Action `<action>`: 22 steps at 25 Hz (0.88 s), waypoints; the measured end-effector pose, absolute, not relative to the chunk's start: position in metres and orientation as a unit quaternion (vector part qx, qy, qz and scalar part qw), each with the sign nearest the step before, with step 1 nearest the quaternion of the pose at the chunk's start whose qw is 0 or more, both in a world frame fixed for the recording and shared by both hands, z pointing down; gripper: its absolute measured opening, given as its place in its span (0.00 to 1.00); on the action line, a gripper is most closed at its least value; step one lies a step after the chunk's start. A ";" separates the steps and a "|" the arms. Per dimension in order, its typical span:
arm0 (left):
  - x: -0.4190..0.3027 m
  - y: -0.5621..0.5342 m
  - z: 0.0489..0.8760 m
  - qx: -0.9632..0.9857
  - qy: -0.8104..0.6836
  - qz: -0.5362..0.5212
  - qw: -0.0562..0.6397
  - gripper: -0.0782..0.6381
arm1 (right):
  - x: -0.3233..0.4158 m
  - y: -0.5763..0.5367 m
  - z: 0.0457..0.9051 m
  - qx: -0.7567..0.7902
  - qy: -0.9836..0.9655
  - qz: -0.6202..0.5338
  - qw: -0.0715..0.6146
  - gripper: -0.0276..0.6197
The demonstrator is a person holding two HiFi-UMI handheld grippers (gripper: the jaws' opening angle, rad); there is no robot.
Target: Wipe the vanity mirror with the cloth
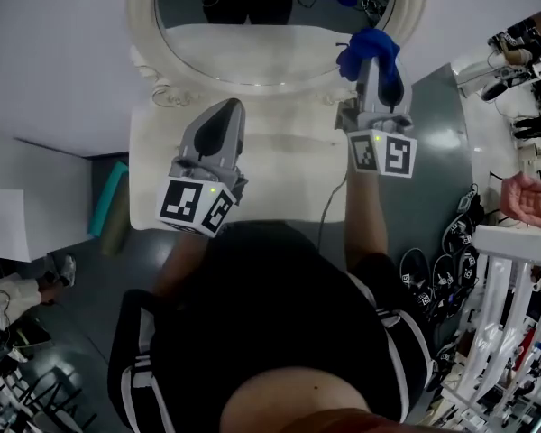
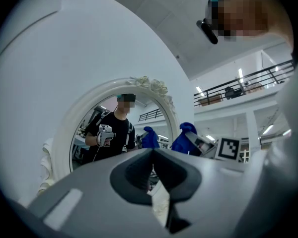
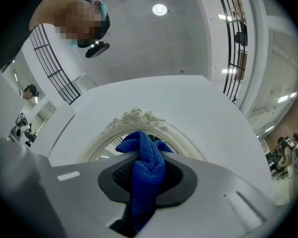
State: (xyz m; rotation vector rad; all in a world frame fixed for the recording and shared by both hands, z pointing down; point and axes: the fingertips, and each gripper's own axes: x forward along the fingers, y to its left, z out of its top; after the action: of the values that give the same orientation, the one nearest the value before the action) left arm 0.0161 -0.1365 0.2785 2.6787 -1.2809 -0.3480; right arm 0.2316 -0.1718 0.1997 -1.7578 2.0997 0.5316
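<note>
Cloth [image 3: 146, 155] in right claw [image 3: 148, 178] at mirror [image 1: 252, 52] rim; left claw [image 2: 153, 175] closed.

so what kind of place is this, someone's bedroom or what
Probably not a home: it looks like a staged set in a large indoor hall. The vanity mirror stands against a bare white partition, upper-level railings run overhead, and cables and gear litter the floor.

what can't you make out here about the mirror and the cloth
- Whether the blue cloth touches the vanity mirror: in the head view the bunched cloth covers the spot. In the right gripper view the cloth and the right gripper block the glass.
- The mirror's top: cut off by the head view's upper edge.
- Smears on the glass: too small and lost in reflections in every view.
</note>
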 end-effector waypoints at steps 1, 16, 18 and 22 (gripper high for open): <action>0.019 -0.140 0.274 0.894 -0.426 -0.116 0.071 0.12 | 0.237 -0.179 0.189 -0.623 0.737 0.196 0.174 0.13; 0.036 -0.191 0.319 0.889 -0.439 -0.108 0.072 0.12 | 0.259 -0.290 0.175 -0.644 0.706 0.289 0.061 0.12; 0.036 -0.193 0.320 0.888 -0.442 -0.107 0.076 0.12 | 0.256 -0.300 0.180 -0.648 0.702 0.293 0.037 0.12; 0.040 -0.194 0.323 0.889 -0.437 -0.101 0.089 0.12 | 0.251 -0.312 0.194 -0.662 0.673 0.326 -0.042 0.12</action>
State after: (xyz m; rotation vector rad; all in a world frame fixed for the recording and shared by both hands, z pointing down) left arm 0.0405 -0.1942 0.3232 2.6460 -1.3003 -0.3003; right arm 0.2514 -0.3119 0.1938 -2.1387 2.1727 1.0532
